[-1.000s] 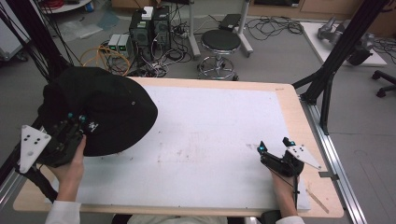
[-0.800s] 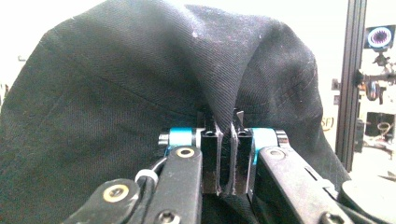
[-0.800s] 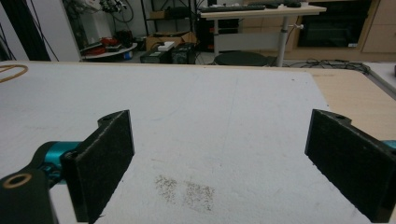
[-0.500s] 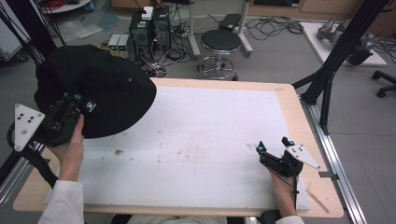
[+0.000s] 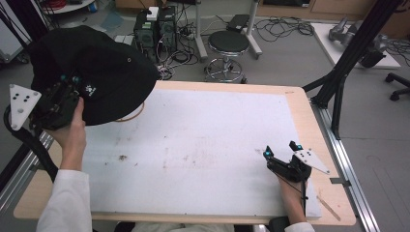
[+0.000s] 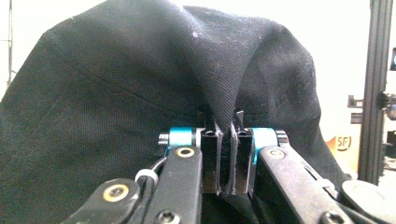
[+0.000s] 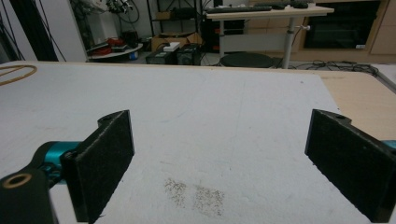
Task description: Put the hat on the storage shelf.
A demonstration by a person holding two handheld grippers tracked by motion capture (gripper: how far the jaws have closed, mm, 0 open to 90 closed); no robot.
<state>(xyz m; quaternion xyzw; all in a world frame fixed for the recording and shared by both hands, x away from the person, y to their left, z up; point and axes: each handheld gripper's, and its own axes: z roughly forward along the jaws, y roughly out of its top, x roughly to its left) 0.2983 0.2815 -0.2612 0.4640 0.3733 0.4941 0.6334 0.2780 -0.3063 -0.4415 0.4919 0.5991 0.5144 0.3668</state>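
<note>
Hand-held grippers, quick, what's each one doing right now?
Left hand-held gripper: closed, pinching a fold of the black hat and holding it above the table's left end.
Right hand-held gripper: open, holding nothing, low over the white mat.

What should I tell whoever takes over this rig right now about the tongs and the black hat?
Left tongs: shut on a fold of the black hat, holding it lifted over the table's far left corner.
Right tongs: open, nothing between them, resting low at the near right of the white mat.
A thin tan ring lies on the mat by the hat's edge.
Done: hat gripped and raised.
Left: likely setting it down wherever it belongs; the right tongs are free to help.
</note>
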